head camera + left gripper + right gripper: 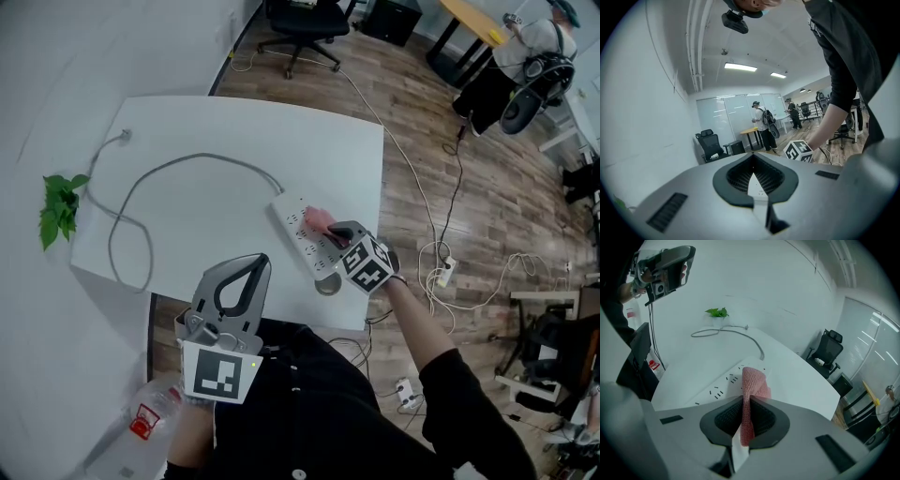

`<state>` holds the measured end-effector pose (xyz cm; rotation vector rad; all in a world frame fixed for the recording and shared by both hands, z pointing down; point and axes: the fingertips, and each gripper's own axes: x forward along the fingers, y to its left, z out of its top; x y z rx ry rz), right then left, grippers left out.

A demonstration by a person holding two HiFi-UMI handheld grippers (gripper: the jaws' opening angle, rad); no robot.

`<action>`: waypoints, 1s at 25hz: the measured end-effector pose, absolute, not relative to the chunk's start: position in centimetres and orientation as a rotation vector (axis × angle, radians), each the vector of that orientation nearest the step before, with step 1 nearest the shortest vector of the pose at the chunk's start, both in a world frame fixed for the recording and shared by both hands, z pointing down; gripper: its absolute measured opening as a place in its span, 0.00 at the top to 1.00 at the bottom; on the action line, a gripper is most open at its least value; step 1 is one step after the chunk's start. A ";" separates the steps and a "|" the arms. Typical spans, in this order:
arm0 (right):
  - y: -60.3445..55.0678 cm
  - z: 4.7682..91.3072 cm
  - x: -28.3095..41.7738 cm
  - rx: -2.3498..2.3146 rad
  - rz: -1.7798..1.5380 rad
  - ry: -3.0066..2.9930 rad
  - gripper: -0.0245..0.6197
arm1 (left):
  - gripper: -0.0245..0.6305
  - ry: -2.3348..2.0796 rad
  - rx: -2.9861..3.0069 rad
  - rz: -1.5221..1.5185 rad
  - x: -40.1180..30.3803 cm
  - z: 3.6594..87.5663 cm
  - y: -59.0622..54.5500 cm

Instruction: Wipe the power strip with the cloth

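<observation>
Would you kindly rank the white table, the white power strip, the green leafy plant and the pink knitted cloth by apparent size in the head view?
1. white table, by far the largest.
2. white power strip and green leafy plant: they look alike, so not ranked.
3. pink knitted cloth, smallest; partly hidden.

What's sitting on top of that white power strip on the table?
A pink cloth, pinched in the right gripper, lies on the power strip. Sockets show beside it; whatever is beneath the cloth is covered.

Pink coarse-knit cloth (752, 380), smooth white plastic power strip (295, 221), matt white table (216, 131).
</observation>
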<state>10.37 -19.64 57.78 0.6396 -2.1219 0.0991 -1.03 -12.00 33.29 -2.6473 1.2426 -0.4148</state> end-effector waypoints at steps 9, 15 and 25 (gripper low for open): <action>-17.0 57.7 12.0 0.678 0.138 -2.111 0.88 | 0.94 1.141 -2.701 -0.412 0.9 33.9 -12.6; -15.2 58.0 12.6 0.714 0.171 -2.097 0.88 | 0.94 1.083 -2.725 -0.399 1.3 34.4 -13.0; -12.9 57.9 13.1 0.761 0.229 -2.086 0.88 | 0.94 1.013 -2.740 -0.388 2.1 34.3 -13.6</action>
